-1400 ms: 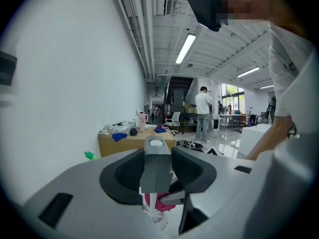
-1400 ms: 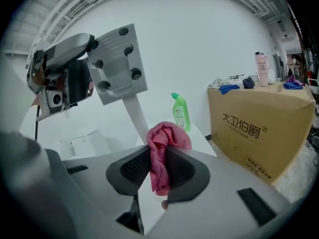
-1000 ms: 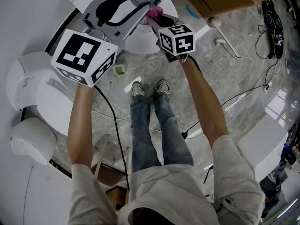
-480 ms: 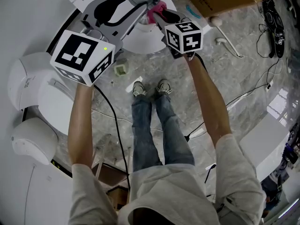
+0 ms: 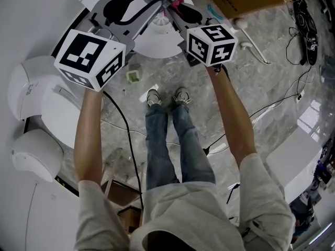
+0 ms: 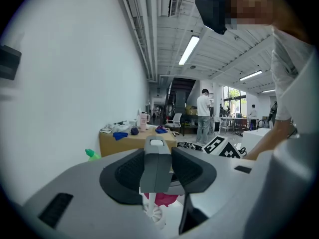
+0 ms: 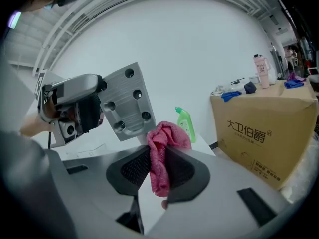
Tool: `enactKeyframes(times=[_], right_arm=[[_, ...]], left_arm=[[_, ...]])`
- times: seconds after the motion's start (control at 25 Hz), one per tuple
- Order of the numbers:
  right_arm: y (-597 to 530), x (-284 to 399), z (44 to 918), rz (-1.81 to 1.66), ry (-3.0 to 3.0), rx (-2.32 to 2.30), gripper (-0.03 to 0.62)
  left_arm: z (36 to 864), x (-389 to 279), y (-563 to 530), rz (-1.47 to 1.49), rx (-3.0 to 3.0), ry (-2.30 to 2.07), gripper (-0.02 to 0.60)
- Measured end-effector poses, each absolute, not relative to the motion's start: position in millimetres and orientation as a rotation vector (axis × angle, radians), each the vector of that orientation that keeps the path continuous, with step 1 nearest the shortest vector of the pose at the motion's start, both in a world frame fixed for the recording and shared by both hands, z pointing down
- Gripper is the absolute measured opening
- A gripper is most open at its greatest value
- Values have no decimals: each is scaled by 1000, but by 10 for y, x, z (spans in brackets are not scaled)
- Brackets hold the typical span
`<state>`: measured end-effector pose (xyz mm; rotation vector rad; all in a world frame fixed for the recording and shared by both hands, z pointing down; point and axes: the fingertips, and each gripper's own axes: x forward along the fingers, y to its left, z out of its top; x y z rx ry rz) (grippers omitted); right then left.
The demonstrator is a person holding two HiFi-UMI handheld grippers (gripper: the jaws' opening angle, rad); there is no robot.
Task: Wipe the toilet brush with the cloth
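Your left tool point(image 6: 157, 178) is clamped on the grey-handled white toilet brush point(image 6: 156, 156), which stands upright with its bristle head hanging below the jaws. Your right tool point(image 7: 157, 173) is pinched tight on the bunched pink terry cloth point(image 7: 162, 153), which sits just beside the brush shaft; contact can't be confirmed. Risks, my read:
- You grip only a fold of cloth, so dragging it along the shaft could pull it free.
- If you push sideways too hard, the brush may pivot in the left jaws.
- The cloth is close to the left tool's grey metal plate point(image 7: 124, 101), so you may end up wiping that instead.
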<state>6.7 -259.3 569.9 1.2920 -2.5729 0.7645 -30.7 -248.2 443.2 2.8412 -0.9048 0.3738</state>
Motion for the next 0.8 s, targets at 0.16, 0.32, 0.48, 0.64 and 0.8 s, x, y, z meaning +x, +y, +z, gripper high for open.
enactKeyframes(times=[0.16,0.32,0.48,0.64,0.8], right_arm=[[-2486,78,5711,739,-2584,1300,98],[-2411,54,5761,692,-2557,1281,98],[-2331,21,5925,713,-2512,1259,98],[-2251,-49,6163,759,-2467,1217,98],[-2180,-134,6432,799,-2417,1169,98]], left_arm=[[4430,-295,-2477,379,2842,-903,189],[4419,-307,-2479,368,2838,-912,189],[4425,-304,-2478,364,2834,-916,189],[4428,-319,-2486,358,2833,-916,189],[4424,-316,-2484,353,2837,-911,189]])
